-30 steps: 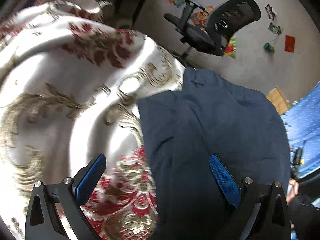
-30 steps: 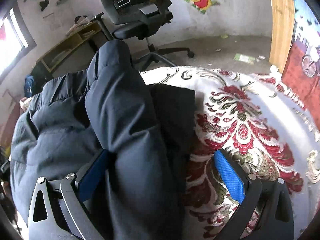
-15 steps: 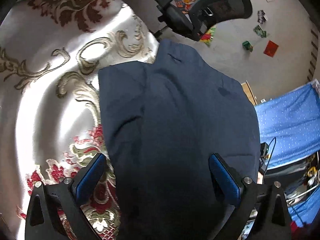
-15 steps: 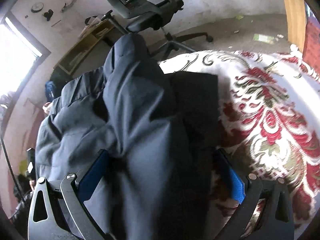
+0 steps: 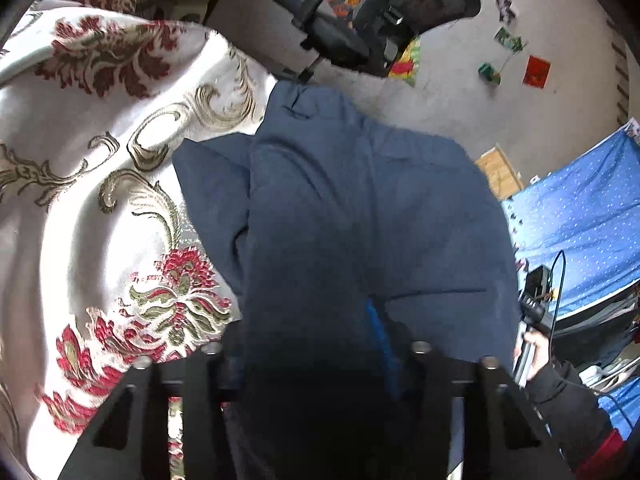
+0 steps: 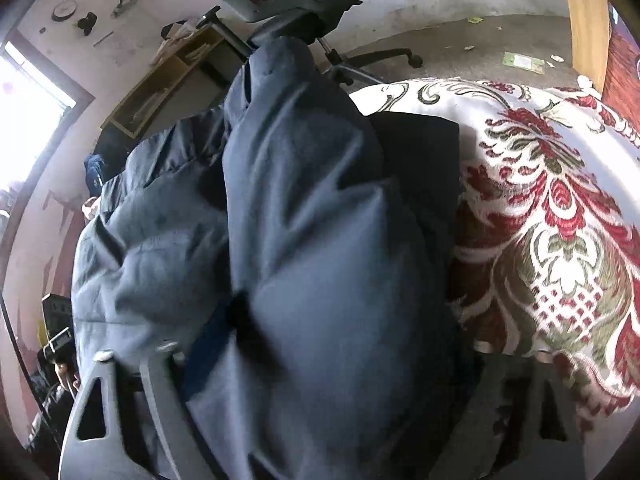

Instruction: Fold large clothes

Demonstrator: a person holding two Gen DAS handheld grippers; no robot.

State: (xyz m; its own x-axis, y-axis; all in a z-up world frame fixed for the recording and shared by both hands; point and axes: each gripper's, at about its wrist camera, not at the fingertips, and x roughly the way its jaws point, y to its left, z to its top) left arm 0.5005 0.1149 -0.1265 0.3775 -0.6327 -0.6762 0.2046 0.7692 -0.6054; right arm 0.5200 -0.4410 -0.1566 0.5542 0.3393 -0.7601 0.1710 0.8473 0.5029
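Lying across a white cover (image 5: 80, 216) patterned in red and gold, the navy jacket (image 5: 360, 208) fills both views. The left gripper (image 5: 308, 344) is pinched on a fold of it; the right gripper (image 6: 320, 344) is buried in puffy fabric, and I cannot tell its state. A black office chair (image 5: 380, 20) stands beyond, a blue sheet (image 5: 580, 220) off to the side

I see lived-in room of home, used as bedroom and study. Bed cover (image 5: 100, 184) with red and gold flower pattern, black office chair (image 5: 384, 28), cartoon posters (image 5: 404, 60) on bare wall, wooden shelf (image 6: 160, 84), window (image 6: 28, 120), blue dotted cloth (image 5: 580, 224).
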